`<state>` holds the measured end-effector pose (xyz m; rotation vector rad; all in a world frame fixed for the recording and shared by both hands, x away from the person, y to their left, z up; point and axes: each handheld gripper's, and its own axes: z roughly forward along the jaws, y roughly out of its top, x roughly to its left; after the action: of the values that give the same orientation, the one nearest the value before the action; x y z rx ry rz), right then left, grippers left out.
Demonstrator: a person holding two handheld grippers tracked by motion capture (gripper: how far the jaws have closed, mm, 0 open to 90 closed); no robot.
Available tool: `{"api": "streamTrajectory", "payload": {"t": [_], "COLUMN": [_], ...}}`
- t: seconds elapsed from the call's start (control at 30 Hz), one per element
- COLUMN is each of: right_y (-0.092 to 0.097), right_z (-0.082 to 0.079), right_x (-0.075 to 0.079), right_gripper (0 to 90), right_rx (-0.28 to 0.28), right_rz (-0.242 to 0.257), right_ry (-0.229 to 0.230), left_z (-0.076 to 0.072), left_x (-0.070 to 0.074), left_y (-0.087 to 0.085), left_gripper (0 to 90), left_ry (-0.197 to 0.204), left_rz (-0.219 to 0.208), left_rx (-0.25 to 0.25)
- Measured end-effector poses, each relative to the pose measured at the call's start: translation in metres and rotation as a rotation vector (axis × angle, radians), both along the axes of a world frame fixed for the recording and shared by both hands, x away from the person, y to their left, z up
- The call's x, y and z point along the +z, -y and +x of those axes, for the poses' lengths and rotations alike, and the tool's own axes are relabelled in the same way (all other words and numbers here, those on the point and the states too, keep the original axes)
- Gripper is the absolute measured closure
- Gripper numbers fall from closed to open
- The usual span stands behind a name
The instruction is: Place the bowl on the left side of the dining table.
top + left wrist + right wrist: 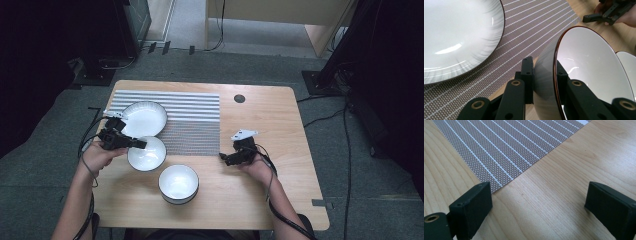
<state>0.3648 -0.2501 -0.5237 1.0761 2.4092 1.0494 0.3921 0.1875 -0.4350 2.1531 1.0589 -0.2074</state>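
Note:
My left gripper (137,144) (544,68) is shut on the rim of a small white bowl with a dark edge (147,154) (586,67). One jaw is outside the wall and one inside. The bowl is tilted at the near left corner of the striped placemat (192,120) (529,32). Just beyond it a wide white plate (145,119) (456,37) rests on the mat. A second, deeper white bowl (178,183) (627,62) stands on the bare wood nearer the person. My right gripper (225,158) (539,200) is open and holds nothing, low over the wood by the mat's near right corner (499,150).
The wooden table (270,125) has a round cable hole (239,98) at the back. Bare wood (564,170) lies right of the mat and along the front edge. Cables trail from both grippers. The right gripper (604,16) and its hand appear far off in the left gripper view.

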Motion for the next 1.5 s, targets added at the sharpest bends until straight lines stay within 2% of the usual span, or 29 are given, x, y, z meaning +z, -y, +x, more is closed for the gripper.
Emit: {"api": "streamTrajectory", "payload": {"t": [0.17, 0.6, 1.5], "right_y": [-0.001, -0.001, 0.000], "right_z": [-0.002, -0.004, -0.004], "right_x": [0.000, 0.000, 0.000], "right_gripper": [6.8, 6.9, 7.0], "right_rx": [-0.012, -0.017, -0.015], "right_rz": [0.002, 0.003, 0.001], "right_ry": [-0.001, -0.001, 0.001], "left_z": [0.005, 0.020, 0.050], "left_x": [-0.001, -0.010, -0.015], "left_y": [-0.001, -0.004, 0.001], "left_gripper": [77.2, 77.2, 77.3], "left_ry": [0.010, -0.003, -0.032], "left_rz": [0.002, 0.000, -0.009], "left_rx": [0.007, 0.032, 0.015]}}
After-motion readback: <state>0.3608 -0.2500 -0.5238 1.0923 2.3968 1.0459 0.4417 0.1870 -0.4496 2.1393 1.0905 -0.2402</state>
